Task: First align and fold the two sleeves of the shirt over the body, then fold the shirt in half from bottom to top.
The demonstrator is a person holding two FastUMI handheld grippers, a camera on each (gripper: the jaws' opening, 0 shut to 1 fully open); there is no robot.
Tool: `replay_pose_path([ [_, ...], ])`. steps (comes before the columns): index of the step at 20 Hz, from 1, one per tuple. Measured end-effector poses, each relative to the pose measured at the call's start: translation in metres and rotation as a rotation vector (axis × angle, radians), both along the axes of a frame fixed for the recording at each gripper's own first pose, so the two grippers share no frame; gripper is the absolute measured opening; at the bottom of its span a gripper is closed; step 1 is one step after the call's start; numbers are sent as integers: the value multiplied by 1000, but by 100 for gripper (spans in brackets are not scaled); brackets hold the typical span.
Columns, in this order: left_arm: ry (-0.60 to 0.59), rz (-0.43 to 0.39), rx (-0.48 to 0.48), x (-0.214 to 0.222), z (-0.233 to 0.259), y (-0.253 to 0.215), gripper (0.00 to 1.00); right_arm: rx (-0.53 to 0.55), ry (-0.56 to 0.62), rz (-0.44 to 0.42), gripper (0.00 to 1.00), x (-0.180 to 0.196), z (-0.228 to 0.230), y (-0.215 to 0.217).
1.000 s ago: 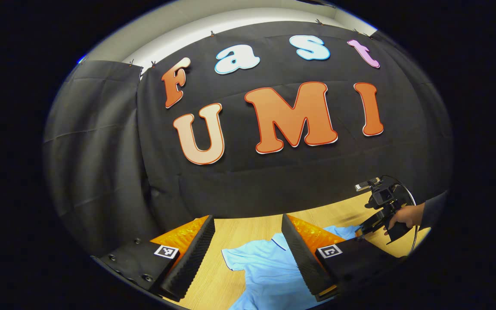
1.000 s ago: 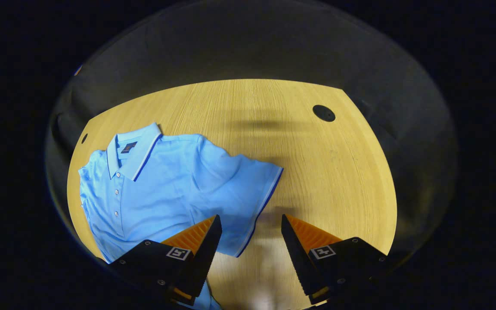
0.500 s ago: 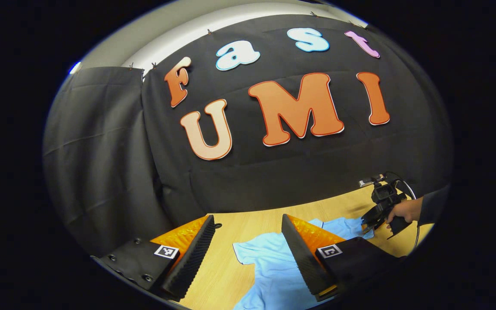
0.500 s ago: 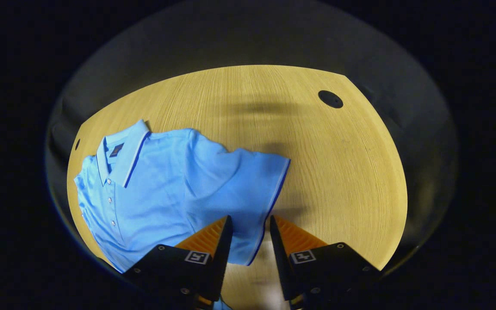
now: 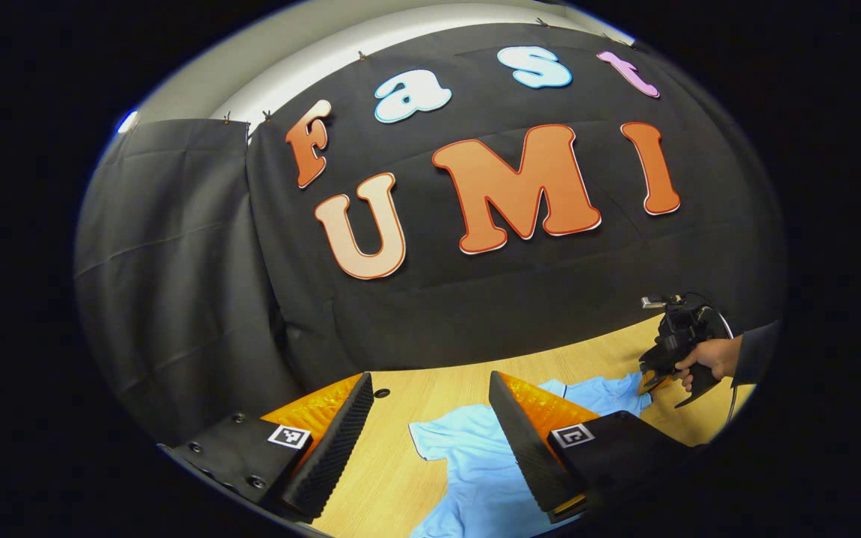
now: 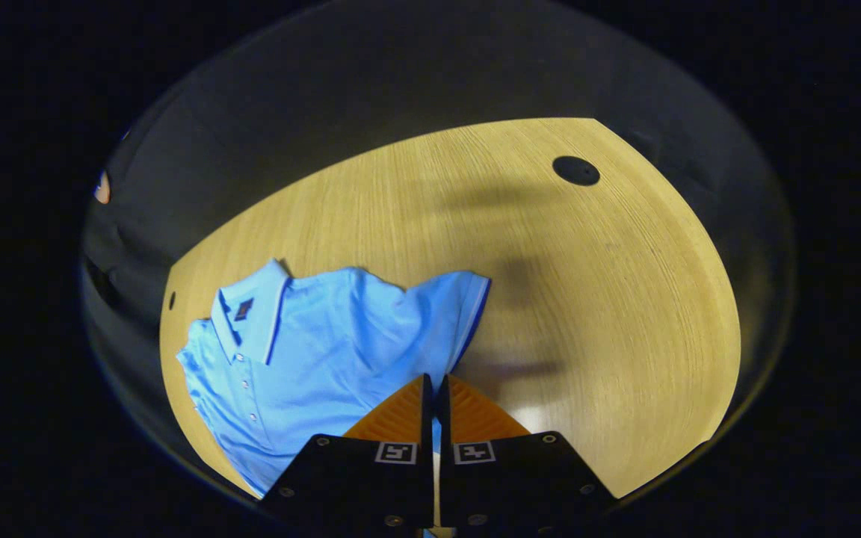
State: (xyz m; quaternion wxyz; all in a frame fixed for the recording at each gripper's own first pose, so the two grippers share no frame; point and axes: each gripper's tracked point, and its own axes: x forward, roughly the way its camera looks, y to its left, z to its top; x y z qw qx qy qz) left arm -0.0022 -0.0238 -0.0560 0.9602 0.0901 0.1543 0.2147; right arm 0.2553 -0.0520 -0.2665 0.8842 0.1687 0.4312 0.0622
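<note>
A light blue polo shirt (image 6: 311, 359) lies face up on the wooden table (image 6: 587, 299), collar toward the far left. My right gripper (image 6: 434, 385) is shut on the hem of the shirt's sleeve (image 6: 453, 314), which is lifted and pulled toward the body. In the left gripper view my left gripper (image 5: 430, 388) is open in the air above the shirt (image 5: 475, 463), with nothing between its fingers. Farther right there, a hand (image 5: 707, 359) holds the right gripper (image 5: 651, 377) at the shirt's far sleeve.
The black cloth wall (image 5: 176, 284) stands behind the table. A round dark hole (image 6: 576, 170) sits in the tabletop at the far right, a smaller one (image 6: 171, 300) near the collar. Bare wood stretches right of the shirt.
My right gripper closed from open onto the sleeve's edge and drew the sleeve up and inward. The left gripper stayed open, tilting slightly.
</note>
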Motion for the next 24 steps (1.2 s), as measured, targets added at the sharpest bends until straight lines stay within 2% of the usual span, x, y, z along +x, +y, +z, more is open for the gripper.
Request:
replay_pose_path([
  [3,1,15,2,-1,1,3,100,21,-51,31,4,0,15,11],
  [10,-2,44,-4,-6,-3,21,100,-17,-139,145,4,-9,46,48],
  [17,-44,25,-33,19,-4,56,100,-41,-107,228,4,-25,40,107],
  [20,-60,-14,-83,33,-15,74,100,-29,-100,228,5,-27,44,130],
  [24,-20,-100,-277,56,-60,98,99,-18,-94,218,9,-40,51,154],
])
